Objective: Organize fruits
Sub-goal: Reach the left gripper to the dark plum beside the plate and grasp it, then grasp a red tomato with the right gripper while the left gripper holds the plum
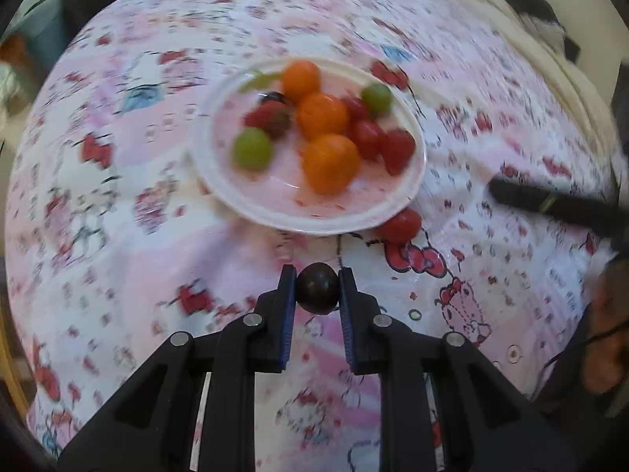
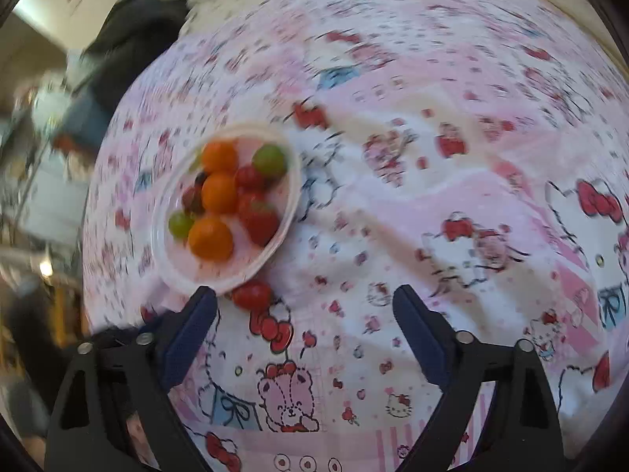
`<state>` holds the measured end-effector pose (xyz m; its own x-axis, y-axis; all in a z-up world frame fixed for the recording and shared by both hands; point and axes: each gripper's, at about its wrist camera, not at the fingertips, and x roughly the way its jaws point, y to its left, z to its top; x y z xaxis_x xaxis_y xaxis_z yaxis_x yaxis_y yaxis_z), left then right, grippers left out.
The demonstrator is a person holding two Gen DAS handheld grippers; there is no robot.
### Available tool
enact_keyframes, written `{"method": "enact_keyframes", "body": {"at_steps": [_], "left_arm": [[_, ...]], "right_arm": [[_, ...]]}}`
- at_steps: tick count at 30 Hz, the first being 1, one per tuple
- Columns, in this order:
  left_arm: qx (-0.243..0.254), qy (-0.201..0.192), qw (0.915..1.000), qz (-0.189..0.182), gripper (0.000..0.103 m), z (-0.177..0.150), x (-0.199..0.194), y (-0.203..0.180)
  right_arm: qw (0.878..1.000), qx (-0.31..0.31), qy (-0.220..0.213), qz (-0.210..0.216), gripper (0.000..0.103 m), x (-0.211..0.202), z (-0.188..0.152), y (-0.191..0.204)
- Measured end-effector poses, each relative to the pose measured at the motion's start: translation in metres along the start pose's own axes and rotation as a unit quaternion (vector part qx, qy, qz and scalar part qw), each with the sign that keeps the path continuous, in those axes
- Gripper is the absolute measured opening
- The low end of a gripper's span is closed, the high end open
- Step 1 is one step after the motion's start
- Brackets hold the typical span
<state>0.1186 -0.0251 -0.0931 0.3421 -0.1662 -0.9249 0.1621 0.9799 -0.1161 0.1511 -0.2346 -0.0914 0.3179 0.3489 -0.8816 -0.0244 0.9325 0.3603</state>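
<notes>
My left gripper (image 1: 317, 289) is shut on a dark round grape (image 1: 317, 288), held just above the cloth in front of the plate. The white plate (image 1: 275, 212) holds three orange fruits (image 1: 331, 163), two green grapes (image 1: 252, 148), red tomatoes (image 1: 397, 149) and a strawberry. One red tomato (image 1: 399, 225) lies on the cloth against the plate's near rim. In the right wrist view, my right gripper (image 2: 304, 306) stands open over the cloth with nothing between its fingers. The same plate (image 2: 220, 279) and the loose tomato (image 2: 252, 294) lie up and to its left.
A pink and white cartoon-print cloth (image 1: 118, 181) covers the whole table. The right gripper's dark finger (image 1: 550, 202) reaches in at the right edge of the left wrist view. Dark clothing and clutter sit beyond the table's far left edge (image 2: 129, 39).
</notes>
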Motion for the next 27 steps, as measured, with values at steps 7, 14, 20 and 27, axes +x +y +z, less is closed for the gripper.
{"method": "enact_keyframes", "body": {"at_steps": [7, 14, 20, 27], "left_arm": [[-0.036, -0.049, 0.9978, 0.026, 0.017, 0.001, -0.032, 0.019], [-0.064, -0.053, 0.9952, 0.053, 0.017, 0.004, -0.031, 0.035], [-0.069, -0.047, 0.9945, 0.063, 0.017, 0.003, -0.026, 0.041], [-0.077, -0.047, 0.9934, 0.072, 0.017, 0.003, -0.022, 0.045]], "right_arm": [[0.993, -0.109, 0.053, -0.016, 0.069, 0.042, -0.015, 0.04], [0.99, -0.12, 0.07, -0.017, 0.062, 0.057, -0.017, 0.044], [0.99, -0.11, 0.081, -0.022, 0.062, 0.073, -0.009, 0.045], [0.986, -0.144, 0.071, -0.043, 0.059, 0.087, -0.007, 0.059]]}}
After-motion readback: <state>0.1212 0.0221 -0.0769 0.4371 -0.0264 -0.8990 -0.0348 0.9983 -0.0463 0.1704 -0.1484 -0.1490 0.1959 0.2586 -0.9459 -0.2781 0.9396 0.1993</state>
